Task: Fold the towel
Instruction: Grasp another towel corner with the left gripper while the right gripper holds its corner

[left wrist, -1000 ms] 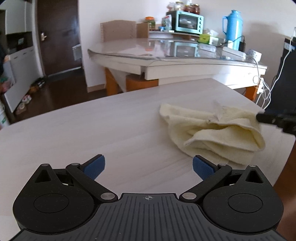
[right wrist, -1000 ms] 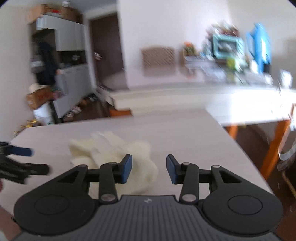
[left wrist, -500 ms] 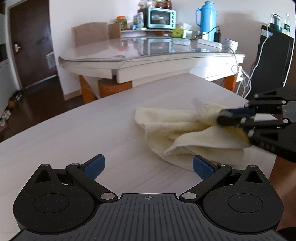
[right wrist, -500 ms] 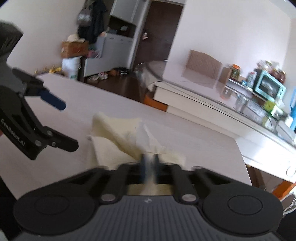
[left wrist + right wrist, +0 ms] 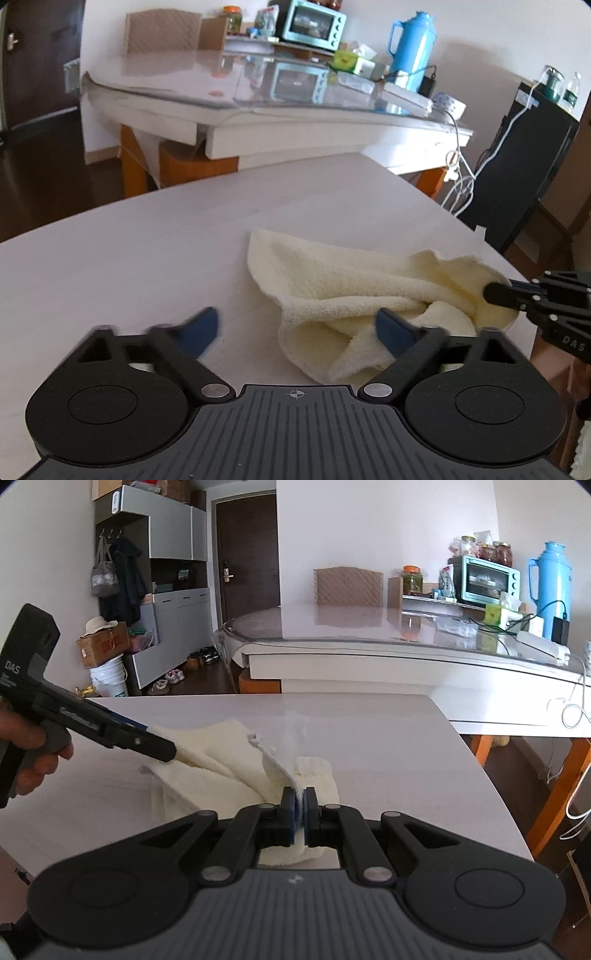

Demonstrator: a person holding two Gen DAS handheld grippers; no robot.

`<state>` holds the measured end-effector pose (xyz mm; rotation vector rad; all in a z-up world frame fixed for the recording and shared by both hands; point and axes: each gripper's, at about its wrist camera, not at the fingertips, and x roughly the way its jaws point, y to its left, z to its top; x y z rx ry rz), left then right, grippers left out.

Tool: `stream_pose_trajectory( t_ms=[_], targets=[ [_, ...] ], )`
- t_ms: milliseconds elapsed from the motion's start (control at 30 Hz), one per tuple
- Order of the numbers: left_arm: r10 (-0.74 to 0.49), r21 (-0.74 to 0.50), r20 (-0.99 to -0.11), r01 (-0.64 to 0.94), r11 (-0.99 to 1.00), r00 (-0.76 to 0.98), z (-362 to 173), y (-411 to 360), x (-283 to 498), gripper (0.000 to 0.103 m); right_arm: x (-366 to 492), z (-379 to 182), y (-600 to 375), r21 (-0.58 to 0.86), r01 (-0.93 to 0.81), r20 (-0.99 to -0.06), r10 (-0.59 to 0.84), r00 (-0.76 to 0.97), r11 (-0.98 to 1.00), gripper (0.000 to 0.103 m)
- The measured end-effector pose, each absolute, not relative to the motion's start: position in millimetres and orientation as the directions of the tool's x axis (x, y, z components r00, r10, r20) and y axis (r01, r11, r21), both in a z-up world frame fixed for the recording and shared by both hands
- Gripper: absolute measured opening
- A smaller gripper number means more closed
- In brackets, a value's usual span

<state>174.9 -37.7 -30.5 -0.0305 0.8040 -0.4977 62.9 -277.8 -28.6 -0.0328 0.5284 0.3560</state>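
A crumpled cream towel [image 5: 354, 291] lies on the pale wooden table [image 5: 147, 258], toward its right edge. My left gripper [image 5: 299, 332] is open, its blue-padded fingers spread at the towel's near left side, the right finger touching the cloth. My right gripper [image 5: 300, 808] is shut on an edge of the towel [image 5: 221, 768] and holds that edge lifted a little. In the left wrist view the right gripper [image 5: 517, 291] reaches into the towel's right end. In the right wrist view the left gripper [image 5: 147, 744] sits at the towel's far left side.
A second table [image 5: 258, 110] stands behind, carrying a teal toaster oven [image 5: 310, 24], a blue thermos [image 5: 410, 44] and cables. A black cabinet [image 5: 524, 166] is at the right. The work table's right edge [image 5: 480, 775] is close to the towel.
My right gripper closed on the towel's edge and stayed shut on it. My left gripper moved closer to the towel's left side, still open.
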Motion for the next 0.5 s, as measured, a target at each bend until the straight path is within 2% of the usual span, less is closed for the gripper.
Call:
stream_pose_trajectory(
  t_ms=[33,100,167,200,267,367,500],
  targets=[
    [-0.443,-0.215,-0.686,0.421,0.881,0.577,-32,-39,176,0.063,62,-29,-279,0.064,-0.339,-0.499,0.325,0.803,0.938,0.005],
    [-0.446,-0.213,-0.687,0.428,0.878,0.574,-33,-40,176,0.049,59,-30,-282,0.072,-0.336,-0.499,0.326,0.803,0.939,0.005],
    [-0.449,-0.21,-0.687,0.435,0.876,0.571,-34,-41,176,0.015,57,-30,-285,0.08,-0.333,-0.5,0.327,0.802,0.939,0.005],
    [-0.45,-0.208,-0.688,0.439,0.874,0.57,-34,-41,176,0.009,56,-30,-286,0.084,-0.332,-0.5,0.328,0.802,0.94,0.005],
    [-0.45,-0.205,-0.685,0.441,0.874,0.574,-32,-38,175,0.005,54,-30,-288,0.087,-0.331,-0.496,0.329,0.804,0.94,0.005],
    [-0.418,-0.152,-0.686,0.445,0.883,0.595,-23,-27,172,0.005,51,-27,-290,0.092,-0.324,-0.481,0.327,0.813,0.942,0.005],
    [-0.275,0.029,-0.682,0.4,0.916,0.678,-11,-20,171,0.005,48,-24,-296,0.117,-0.298,-0.455,0.318,0.832,0.947,0.005]
  ],
)
